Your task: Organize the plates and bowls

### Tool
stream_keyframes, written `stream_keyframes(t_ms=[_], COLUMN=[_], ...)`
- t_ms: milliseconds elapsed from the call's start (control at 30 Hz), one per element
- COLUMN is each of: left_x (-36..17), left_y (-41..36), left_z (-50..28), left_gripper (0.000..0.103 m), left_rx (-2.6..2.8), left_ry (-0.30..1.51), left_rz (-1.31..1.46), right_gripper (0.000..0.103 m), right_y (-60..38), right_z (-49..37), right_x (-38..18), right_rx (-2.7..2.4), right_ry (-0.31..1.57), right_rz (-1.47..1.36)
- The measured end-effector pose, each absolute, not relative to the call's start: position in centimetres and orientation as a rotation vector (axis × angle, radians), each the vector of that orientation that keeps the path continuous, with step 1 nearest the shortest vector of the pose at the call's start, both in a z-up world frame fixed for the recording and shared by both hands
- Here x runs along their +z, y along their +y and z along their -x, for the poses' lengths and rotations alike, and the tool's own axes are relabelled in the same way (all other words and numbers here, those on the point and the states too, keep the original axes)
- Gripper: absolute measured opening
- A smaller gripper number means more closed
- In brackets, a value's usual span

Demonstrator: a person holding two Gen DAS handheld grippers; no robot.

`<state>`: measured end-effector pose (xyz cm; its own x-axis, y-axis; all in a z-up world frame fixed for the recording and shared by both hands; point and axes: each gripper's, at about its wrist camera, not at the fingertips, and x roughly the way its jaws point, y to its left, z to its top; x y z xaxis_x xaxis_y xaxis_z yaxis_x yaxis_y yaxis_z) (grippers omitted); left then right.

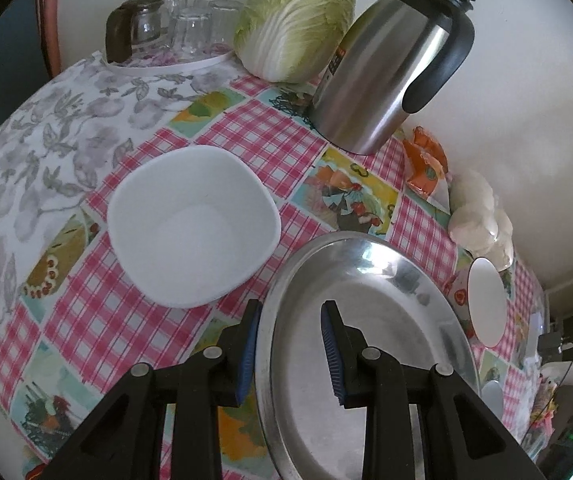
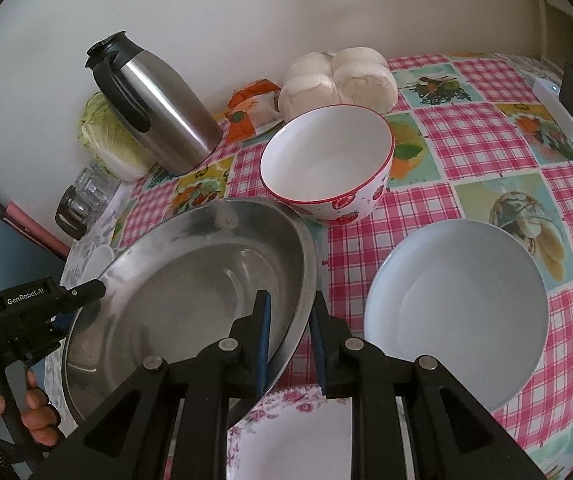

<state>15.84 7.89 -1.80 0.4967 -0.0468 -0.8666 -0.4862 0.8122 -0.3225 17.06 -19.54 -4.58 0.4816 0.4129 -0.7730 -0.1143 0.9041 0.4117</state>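
Observation:
A large steel plate [image 1: 382,320] [image 2: 190,280] is held tilted above the table between both grippers. My left gripper [image 1: 290,352] straddles its left rim with a gap between the pads. My right gripper [image 2: 289,340] straddles its right rim, jaws close around it. A white square bowl [image 1: 194,224] sits to the left of the steel plate. A strawberry-print bowl [image 2: 326,164] [image 1: 486,304] stands behind it. A pale blue plate [image 2: 458,316] lies at the right. A floral plate [image 2: 298,436] lies under my right gripper.
A steel thermos jug [image 1: 390,64] [image 2: 154,100], a cabbage [image 1: 298,20], a tray of upturned glasses [image 1: 182,24], an orange packet [image 1: 426,160] and white buns [image 2: 338,76] line the wall. A white power strip [image 2: 562,112] lies at the far right edge.

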Motion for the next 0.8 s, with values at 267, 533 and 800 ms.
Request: stream_keyframes(t_ms=[267,533,800], left_x=[-2.4,-4.0,-4.5], left_y=[8.1,8.2,8.1], left_z=[-16.0,-15.9,-15.8], left_gripper=[0.036,0.039,0.039], left_rx=[0.270,0.266,0.271], left_ry=[1.024,1.077,1.091], left_rz=[0.583,0.607,0.597], right_gripper=[0.021,0.021,0.021], right_y=[-18.7,-18.4,-18.1], right_z=[-17.1,-17.1,-17.1], right_x=[-5.3,-6.1,-6.1], right_rx=[0.319,0.315,0.313], right_ry=[1.044,1.078,1.071], right_rz=[-0.276,-0.251,-0.236])
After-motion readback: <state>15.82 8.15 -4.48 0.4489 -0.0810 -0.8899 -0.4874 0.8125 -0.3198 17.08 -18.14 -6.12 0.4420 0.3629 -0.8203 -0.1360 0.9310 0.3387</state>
